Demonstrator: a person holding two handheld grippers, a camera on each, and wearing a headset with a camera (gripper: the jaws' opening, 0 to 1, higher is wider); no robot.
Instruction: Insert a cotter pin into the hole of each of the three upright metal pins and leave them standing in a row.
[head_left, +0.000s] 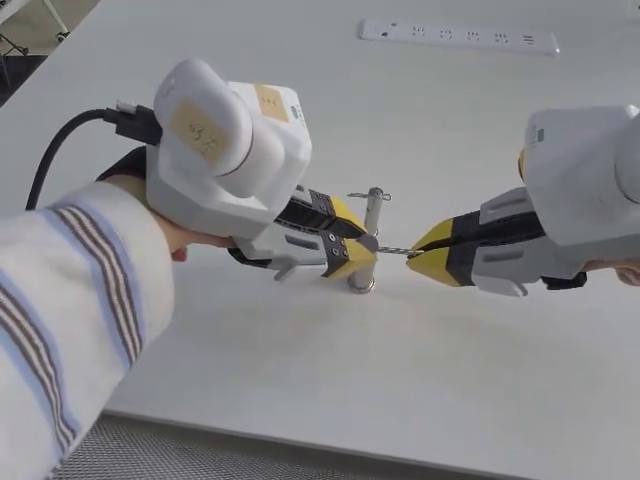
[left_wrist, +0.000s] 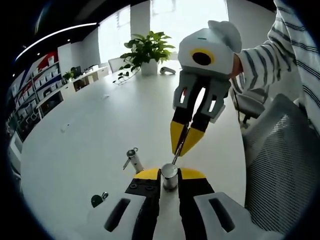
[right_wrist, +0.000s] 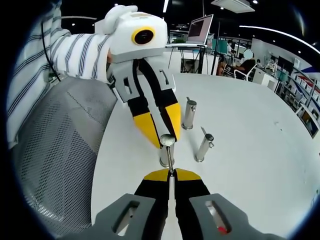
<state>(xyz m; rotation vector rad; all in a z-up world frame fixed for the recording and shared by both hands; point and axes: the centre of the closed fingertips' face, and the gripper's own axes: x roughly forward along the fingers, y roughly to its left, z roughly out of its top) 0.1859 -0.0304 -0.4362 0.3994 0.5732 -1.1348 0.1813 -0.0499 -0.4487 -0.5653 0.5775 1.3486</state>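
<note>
Head view: white tabletop (head_left: 300, 370), power strip (head_left: 458, 37) at its far edge; left gripper (head_left: 366, 246) clamps an upright metal pin (head_left: 361, 282), its sticker (head_left: 197, 132) too blurred to read. Left gripper view: potted plant (left_wrist: 147, 50), shelving (left_wrist: 45, 82). Right gripper view: right gripper (right_wrist: 171, 175) pinches the cotter pin (right_wrist: 170, 158) at that pin's head; monitor (right_wrist: 200, 30) behind.

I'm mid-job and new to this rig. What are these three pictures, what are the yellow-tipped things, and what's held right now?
No robot arm here: a person holds a handheld two-jaw gripper in each hand. One picture comes from a headset camera looking down; the two round ones come from cameras riding on the grippers. The left gripper clamps an upright metal pin on the white table. The right gripper pinches a cotter pin, its tip near that pin's top. Two more metal pins stand nearby; a power strip lies at the far edge.
</note>
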